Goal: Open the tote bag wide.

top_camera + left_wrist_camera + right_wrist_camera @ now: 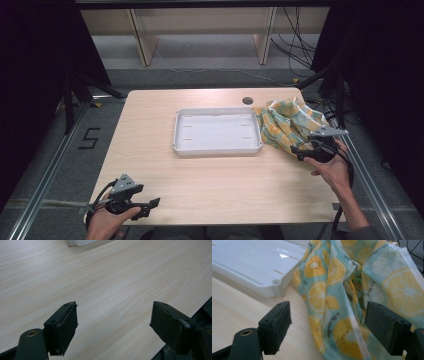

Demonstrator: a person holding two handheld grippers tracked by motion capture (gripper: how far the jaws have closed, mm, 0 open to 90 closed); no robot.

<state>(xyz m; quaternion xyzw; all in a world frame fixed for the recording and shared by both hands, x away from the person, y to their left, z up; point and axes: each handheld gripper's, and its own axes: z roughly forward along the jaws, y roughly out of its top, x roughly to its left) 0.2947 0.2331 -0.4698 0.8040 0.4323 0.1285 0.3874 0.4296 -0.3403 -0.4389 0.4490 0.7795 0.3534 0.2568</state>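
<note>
Right tool (328, 327), jaws wide, straddles the lemon-print cloth (342, 290) at frame right, ready to grip; left tool (113, 327) waits wide over bare bench (105, 277).

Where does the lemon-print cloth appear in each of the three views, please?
High view: lemon-print cloth crumpled at right, against the white tray.
Left gripper view: bare tabletop between the jaws, no cloth.
Right gripper view: cloth centre-right, between the open jaws.
Shared landmark: the white tray.

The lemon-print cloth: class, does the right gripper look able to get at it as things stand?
Probably yes. The right gripper has its jaws open with the lemon-print cloth lying right between them, and nothing stands between them; the white tray sits off to the side.
</note>
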